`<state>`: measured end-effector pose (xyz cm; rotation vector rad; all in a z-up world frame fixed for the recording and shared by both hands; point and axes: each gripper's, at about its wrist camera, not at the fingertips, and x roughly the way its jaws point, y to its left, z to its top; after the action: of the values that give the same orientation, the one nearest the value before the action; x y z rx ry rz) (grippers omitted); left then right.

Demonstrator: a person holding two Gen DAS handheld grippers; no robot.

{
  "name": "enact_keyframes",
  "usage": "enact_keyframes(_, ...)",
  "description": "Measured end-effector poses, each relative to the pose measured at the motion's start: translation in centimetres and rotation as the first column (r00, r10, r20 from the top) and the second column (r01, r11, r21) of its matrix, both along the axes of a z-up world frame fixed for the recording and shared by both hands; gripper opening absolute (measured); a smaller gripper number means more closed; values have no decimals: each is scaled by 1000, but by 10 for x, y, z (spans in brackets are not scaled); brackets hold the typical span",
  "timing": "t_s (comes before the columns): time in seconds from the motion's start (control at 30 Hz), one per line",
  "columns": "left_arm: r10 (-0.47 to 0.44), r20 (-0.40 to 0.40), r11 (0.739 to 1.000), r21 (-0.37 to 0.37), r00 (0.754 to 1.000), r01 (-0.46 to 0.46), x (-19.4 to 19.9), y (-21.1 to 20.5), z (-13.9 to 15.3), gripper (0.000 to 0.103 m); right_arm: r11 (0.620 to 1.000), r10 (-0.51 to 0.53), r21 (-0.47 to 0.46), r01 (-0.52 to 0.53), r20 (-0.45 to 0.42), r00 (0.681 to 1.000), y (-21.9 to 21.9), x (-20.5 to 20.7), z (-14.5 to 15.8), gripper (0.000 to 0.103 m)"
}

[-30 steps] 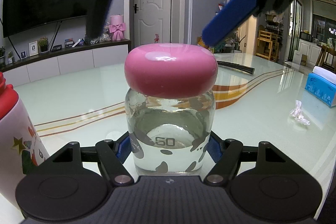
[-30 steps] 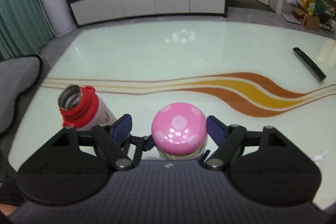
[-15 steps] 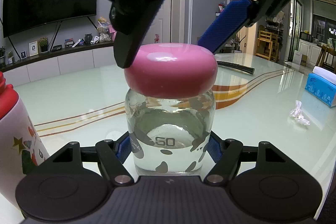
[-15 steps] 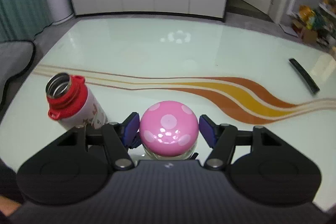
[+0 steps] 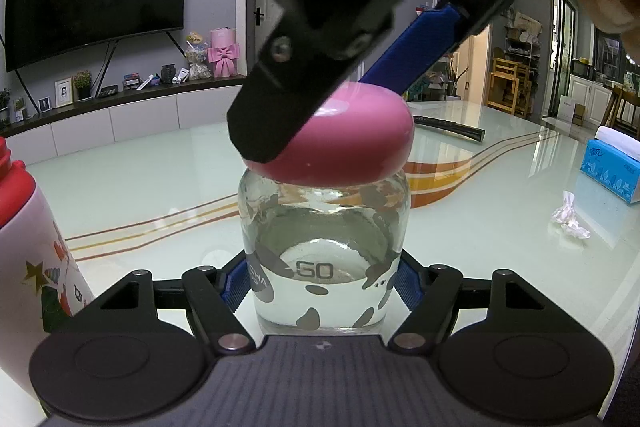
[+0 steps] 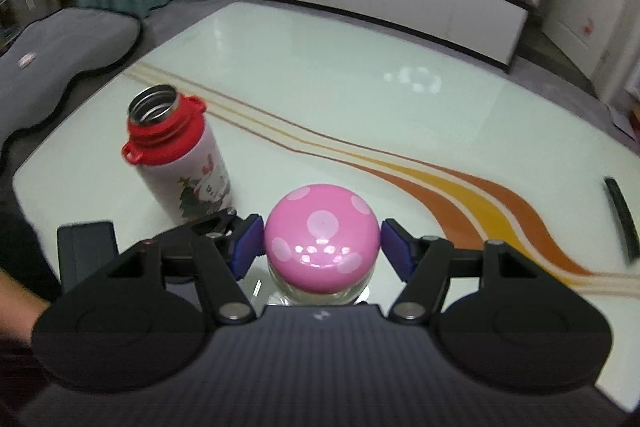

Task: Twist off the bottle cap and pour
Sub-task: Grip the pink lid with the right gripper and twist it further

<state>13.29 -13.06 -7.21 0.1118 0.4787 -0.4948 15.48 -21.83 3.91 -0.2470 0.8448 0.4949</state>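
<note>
A clear glass bottle [image 5: 324,259] with grey spots and water inside stands on the table. It wears a round pink cap [image 5: 352,143] with pale dots, also in the right wrist view [image 6: 322,247]. My left gripper [image 5: 322,281] is shut on the bottle's body. My right gripper [image 6: 322,247] comes from above, its blue pads either side of the cap with small gaps, open. A white flask with a red collar [image 6: 176,155] stands uncapped to the left, also in the left wrist view [image 5: 28,247].
The glass table [image 6: 360,99] has orange and yellow stripes. A black remote [image 5: 448,127] lies far right. A blue tissue box [image 5: 612,167] and crumpled tissue [image 5: 568,217] lie at the right. A grey cushion [image 6: 60,47] lies beyond the table's left edge.
My right gripper has come down over the cap and swung, so its pads now flank the cap closely. The left gripper and bottle have not moved.
</note>
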Motion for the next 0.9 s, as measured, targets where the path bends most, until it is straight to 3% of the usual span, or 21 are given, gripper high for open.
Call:
enact_keyframes(0.2, -1, 2, 1000, 0, 1000, 1, -2, 2, -4, 74, 980, 198, -30, -198, -9, 980, -5, 7, 2, 64)
enact_keyframes(0.5, -4, 5, 1000, 2, 1000, 4, -4, 4, -5, 74, 908, 418, -25, -418, -26, 908, -17, 19, 5, 64)
enact_keyframes(0.67, -4, 5, 1000, 2, 1000, 4, -5, 3, -5, 74, 891, 452, -9, -453, -48, 891, -20, 25, 6, 65)
enact_keyframes(0.9, -4, 3, 1000, 0, 1000, 4, -4, 4, -5, 74, 932, 363, 1, -363, 2, 932, -24, 19, 4, 87)
